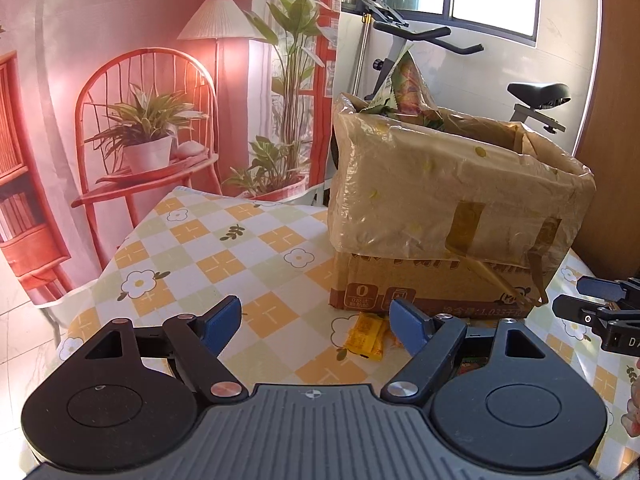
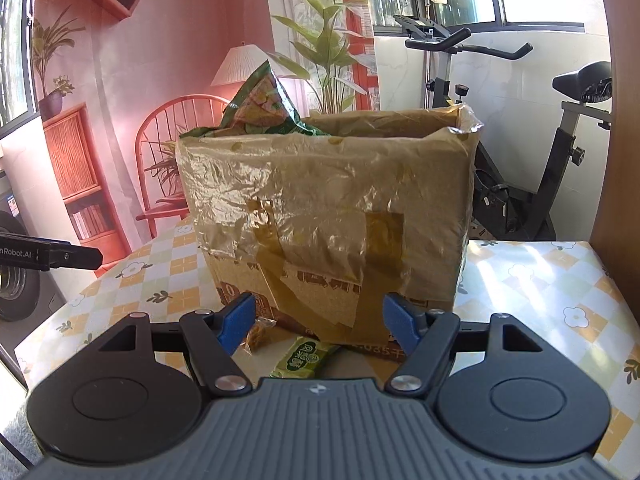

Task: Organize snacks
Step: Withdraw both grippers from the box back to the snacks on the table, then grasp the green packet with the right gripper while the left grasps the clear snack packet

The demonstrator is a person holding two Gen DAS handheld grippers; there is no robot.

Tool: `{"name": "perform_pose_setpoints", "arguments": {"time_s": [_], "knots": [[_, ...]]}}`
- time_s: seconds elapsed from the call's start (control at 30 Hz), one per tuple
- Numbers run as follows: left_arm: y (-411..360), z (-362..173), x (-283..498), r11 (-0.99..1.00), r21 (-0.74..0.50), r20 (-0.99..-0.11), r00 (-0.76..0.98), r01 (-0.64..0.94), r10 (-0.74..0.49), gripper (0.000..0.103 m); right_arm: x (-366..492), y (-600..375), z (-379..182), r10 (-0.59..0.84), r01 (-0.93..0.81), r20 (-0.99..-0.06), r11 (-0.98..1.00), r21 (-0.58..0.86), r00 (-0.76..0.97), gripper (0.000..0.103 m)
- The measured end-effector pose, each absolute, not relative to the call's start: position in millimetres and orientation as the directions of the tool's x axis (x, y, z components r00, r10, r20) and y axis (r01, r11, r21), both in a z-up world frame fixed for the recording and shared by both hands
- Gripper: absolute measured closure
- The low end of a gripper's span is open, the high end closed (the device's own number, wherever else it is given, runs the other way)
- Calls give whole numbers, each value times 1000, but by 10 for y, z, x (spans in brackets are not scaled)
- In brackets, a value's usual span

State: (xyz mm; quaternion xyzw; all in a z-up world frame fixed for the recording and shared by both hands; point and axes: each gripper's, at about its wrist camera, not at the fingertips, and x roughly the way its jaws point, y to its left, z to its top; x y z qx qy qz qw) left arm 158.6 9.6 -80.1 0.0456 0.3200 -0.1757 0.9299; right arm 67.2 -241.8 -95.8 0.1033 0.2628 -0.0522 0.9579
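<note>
A cardboard box (image 1: pixel 440 208) wrapped in crinkled plastic film stands on the table, with a green snack bag (image 1: pixel 408 84) sticking out of its open top. My left gripper (image 1: pixel 316 322) is open and low over the cloth. A small yellow snack packet (image 1: pixel 366 336) lies at the box's foot, close to the gripper's right pad and untouched. In the right wrist view the box (image 2: pixel 328 208) fills the middle and the green bag (image 2: pixel 264 108) pokes up at its left. My right gripper (image 2: pixel 320 322) is open. A green packet (image 2: pixel 304 360) lies between its fingers and a small yellow-brown packet (image 2: pixel 258 334) by its left pad.
The table (image 1: pixel 200 248) has a checked, flowered cloth. An exercise bike (image 2: pixel 520 140) stands behind it, a printed backdrop hangs at the left, and a wooden panel (image 2: pixel 624 160) rises at the right. The right gripper (image 1: pixel 600 312) shows at the left view's edge, the left gripper (image 2: pixel 52 256) at the right view's edge.
</note>
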Motion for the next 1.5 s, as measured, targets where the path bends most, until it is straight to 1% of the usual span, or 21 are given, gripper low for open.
{"name": "perform_pose_setpoints", "arguments": {"time_s": [0.3,0.4,0.47,0.53,0.6,0.87,0.9,0.93,1.0,1.03,1.1,1.27,1.37,1.5], "knots": [[-10,-1053,1686,920,-30,-646,694,391,-317,23,789,-2362,-1448,20,98,-623,983,155,782,30],[-72,-1140,1758,915,-36,-652,685,401,-325,25,929,-2386,-1545,25,106,-642,980,165,766,30],[-116,-1206,1811,911,-32,-655,680,411,-330,30,1055,-2394,-1593,27,116,-654,978,175,756,31],[-138,-1260,1861,909,-31,-661,674,415,-330,33,1214,-2400,-1648,46,120,-666,972,201,744,37],[-146,-1316,1908,904,-35,-667,663,426,-339,36,1342,-2380,-1702,51,129,-681,969,211,730,40],[-162,-1495,2069,872,-77,-702,595,483,-392,45,1746,-2288,-1977,31,210,-750,951,225,661,41],[-185,-1518,2089,867,-85,-705,585,491,-401,46,1754,-2283,-1983,16,216,-746,953,213,666,44],[-220,-1545,2113,859,-93,-707,574,504,-413,51,1770,-2277,-1987,0,221,-752,956,194,659,50],[-317,-1587,2141,840,-99,-707,556,534,-437,57,1755,-2290,-1987,-7,220,-754,958,183,657,55],[-367,-1604,2150,831,-99,-706,550,547,-446,62,1729,-2301,-1986,-6,216,-754,960,180,657,57],[-485,-1651,2171,810,-110,-706,528,576,-471,66,1670,-2320,-1986,-11,213,-752,962,173,659,59],[-807,-1800,2207,775,-119,-714,489,621,-501,68,1434,-2425,-2011,-45,245,-741,956,164,670,60],[-923,-1886,2240,779,-93,-726,493,620,-479,71,1341,-2502,-1999,-51,260,-739,951,170,671,61],[-998,-1986,2288,786,-80,-738,494,613,-460,72,1294,-2533,-1992,-51,263,-735,948,177,676,61]]}}
